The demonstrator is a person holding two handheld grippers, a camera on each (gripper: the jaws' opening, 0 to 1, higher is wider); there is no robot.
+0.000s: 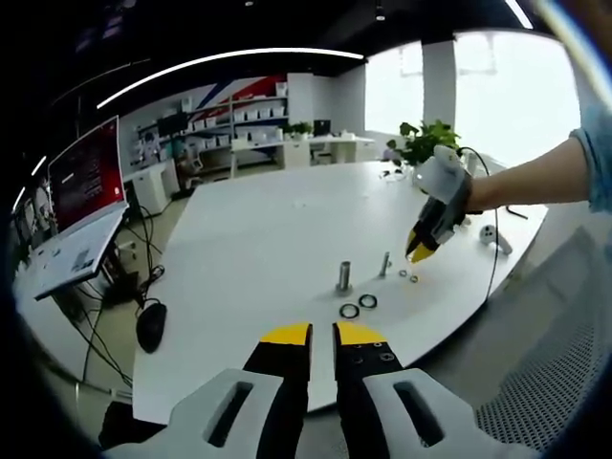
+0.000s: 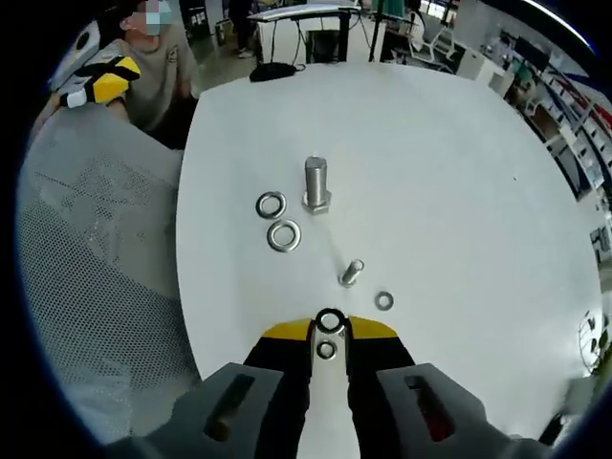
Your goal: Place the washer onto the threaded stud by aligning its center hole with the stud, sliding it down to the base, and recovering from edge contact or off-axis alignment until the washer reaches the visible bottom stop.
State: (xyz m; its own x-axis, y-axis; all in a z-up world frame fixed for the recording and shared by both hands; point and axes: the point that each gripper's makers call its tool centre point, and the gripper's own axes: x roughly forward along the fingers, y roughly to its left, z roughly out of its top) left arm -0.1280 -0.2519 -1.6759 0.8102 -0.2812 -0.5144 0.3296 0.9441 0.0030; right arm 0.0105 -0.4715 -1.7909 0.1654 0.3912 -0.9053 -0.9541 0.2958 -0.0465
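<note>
Right gripper [image 2: 330,330], jaws clamping a small washer [image 2: 331,320], is hovering near the desk [image 2: 459,172] edge short of the small stud [image 2: 351,272], risking off-axis edge contact; left gripper [image 1: 322,337], jaws nearly together, is idling empty.

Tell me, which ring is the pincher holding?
The small washer pinched between the right gripper tips. The others lie loose on the white table.

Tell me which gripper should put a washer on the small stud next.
Right. The right gripper already pinches a washer just short of the small stud. The left gripper is shut, empty and back at the table edge.
</note>
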